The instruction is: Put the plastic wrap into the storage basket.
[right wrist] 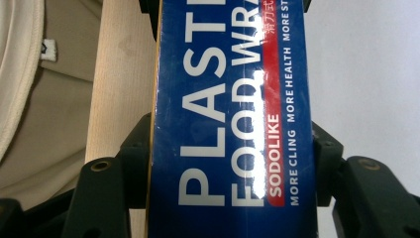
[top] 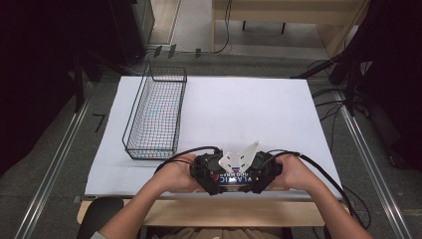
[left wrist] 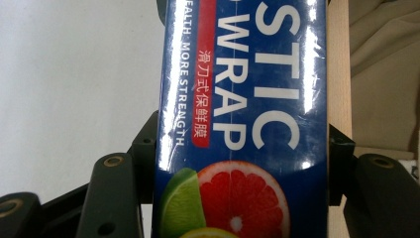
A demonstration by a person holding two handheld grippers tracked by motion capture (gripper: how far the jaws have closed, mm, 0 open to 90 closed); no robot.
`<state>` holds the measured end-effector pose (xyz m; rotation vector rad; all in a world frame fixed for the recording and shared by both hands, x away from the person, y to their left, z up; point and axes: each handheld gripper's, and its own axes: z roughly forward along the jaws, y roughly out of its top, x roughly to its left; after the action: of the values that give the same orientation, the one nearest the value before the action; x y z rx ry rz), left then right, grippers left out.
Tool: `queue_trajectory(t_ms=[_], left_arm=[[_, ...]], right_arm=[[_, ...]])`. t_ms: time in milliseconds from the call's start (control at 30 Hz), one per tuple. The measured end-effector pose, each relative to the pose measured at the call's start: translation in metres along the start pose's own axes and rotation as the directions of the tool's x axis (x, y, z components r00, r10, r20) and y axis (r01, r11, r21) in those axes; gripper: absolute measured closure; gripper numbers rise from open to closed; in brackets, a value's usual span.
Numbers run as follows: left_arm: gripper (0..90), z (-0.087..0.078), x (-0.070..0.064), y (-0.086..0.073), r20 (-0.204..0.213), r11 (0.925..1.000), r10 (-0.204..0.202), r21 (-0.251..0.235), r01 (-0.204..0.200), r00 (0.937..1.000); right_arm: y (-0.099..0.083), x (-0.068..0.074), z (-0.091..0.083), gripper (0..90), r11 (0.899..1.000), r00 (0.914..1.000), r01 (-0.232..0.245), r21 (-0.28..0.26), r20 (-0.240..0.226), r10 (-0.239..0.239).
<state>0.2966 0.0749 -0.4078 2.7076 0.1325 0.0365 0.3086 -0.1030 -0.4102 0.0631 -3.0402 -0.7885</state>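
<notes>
A long blue box of plastic food wrap (top: pixel 233 179) lies crosswise at the table's front edge, held from both ends. My left gripper (top: pixel 213 178) is shut on its left end and my right gripper (top: pixel 260 177) on its right end. In the left gripper view the box (left wrist: pixel 242 99) with white lettering and citrus pictures runs up between the two black jaws, and the left gripper (left wrist: pixel 242 163) clamps its sides. The right gripper view has the box (right wrist: pixel 233 109) reading "PLASTIC FOOD WRAP", with the right gripper (right wrist: pixel 232 158) pressed on both of its sides.
A black wire basket (top: pixel 130 119) stands lengthwise on the left part of the white table sheet (top: pixel 249 104). The wooden table edge (top: pixel 209 209) lies just under the hands. Cables trail from both grippers, and metal rails flank the table.
</notes>
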Motion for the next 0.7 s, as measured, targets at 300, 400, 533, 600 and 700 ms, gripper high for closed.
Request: queue_trajectory(t_ms=[300,400,533,600,700], left_arm=[[40.5,-0.003,0.003,-0.002,0.007,0.9995,-0.028,0.015,0.028,0.9996],[40.4,-0.005,0.004,-0.004,0.003,0.9992,-0.038,0.011,0.038,0.9993],[40.4,-0.008,0.006,-0.007,-0.006,0.9982,-0.059,0.000,0.059,0.9982],[40.4,-0.009,0.007,-0.009,-0.011,0.9977,-0.067,0.002,0.067,0.9977],[40.3,-0.010,0.007,-0.011,-0.021,0.9977,-0.068,0.003,0.068,0.9975]], right_arm=[[-0.010,-0.005,-0.007,30.3,0.998,0.9989,-0.039,-0.044,0.023,0.040],[-0.017,-0.010,-0.010,27.5,0.996,0.9978,-0.064,-0.068,0.015,0.065],[-0.022,-0.013,-0.016,21.4,0.991,0.9943,-0.100,-0.093,0.028,0.103],[-0.026,-0.015,-0.021,20.8,0.988,0.9926,-0.111,-0.108,0.037,0.115],[-0.031,-0.018,-0.027,19.5,0.984,0.9918,-0.120,-0.130,0.028,0.125]])
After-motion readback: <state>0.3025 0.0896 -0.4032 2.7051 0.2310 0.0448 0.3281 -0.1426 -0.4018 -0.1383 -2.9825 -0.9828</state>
